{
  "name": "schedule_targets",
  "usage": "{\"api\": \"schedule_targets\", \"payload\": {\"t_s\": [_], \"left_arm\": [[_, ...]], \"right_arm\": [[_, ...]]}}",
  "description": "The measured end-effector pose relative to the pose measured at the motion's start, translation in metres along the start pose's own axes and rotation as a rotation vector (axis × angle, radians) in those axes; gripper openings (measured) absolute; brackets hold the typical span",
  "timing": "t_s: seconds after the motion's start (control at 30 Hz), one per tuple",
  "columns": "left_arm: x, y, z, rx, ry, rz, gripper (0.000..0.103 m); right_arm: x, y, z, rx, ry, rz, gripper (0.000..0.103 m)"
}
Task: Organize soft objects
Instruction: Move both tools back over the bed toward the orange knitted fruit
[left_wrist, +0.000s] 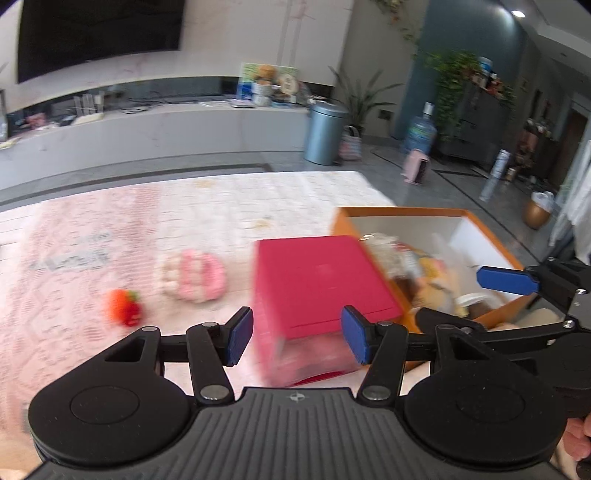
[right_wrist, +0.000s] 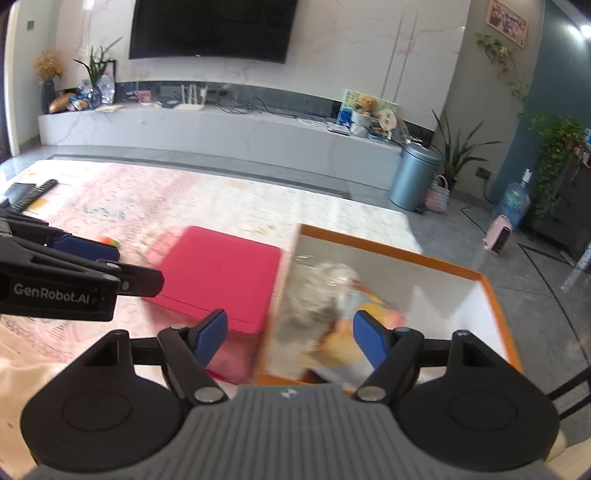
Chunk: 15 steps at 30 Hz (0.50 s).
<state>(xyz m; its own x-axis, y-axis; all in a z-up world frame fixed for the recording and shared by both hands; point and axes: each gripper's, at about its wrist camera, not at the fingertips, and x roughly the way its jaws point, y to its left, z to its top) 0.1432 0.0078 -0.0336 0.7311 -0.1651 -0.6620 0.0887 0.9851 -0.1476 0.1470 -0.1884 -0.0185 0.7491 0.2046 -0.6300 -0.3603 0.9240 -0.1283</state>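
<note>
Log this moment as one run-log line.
left gripper: open, empty, over red box | right gripper: open, empty, over orange box | strawberry plush, pink plush: on mat

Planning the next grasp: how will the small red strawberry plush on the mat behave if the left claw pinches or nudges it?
The strawberry plush looks soft and fuzzy, so it will probably squash under a pinch. It looks small and probably light. Its rounded shape may tumble when nudged on the mat.

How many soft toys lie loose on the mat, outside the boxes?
2. A red strawberry plush sits left of a pink-and-cream plush, both left of the pink box. Others may be hidden behind it.
</note>
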Motion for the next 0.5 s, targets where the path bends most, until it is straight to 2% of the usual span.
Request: {"api": "schedule_targets", "payload": {"t_s": [0.17, 0.23, 0.37, 0.5], "left_arm": [[-0.010, 0.040, -0.017, -0.032, 0.001, 0.056, 0.065], [-0.013, 0.055, -0.023, -0.044, 0.003, 0.074, 0.065], [-0.018, 0.084, -0.033, -0.082, 0.009, 0.107, 0.065], [-0.018, 0.111, -0.039, -0.103, 0.025, 0.136, 0.064]], "right_arm": [[0.004, 0.036, -0.001, 0.006, -0.019, 0.045, 0.073], [0.008, 0.051, 0.000, -0.002, -0.020, 0.065, 0.065], [0.016, 0.080, 0.003, -0.031, -0.021, 0.100, 0.062], [0.029, 0.105, 0.009, -0.069, -0.016, 0.138, 0.054]]}}
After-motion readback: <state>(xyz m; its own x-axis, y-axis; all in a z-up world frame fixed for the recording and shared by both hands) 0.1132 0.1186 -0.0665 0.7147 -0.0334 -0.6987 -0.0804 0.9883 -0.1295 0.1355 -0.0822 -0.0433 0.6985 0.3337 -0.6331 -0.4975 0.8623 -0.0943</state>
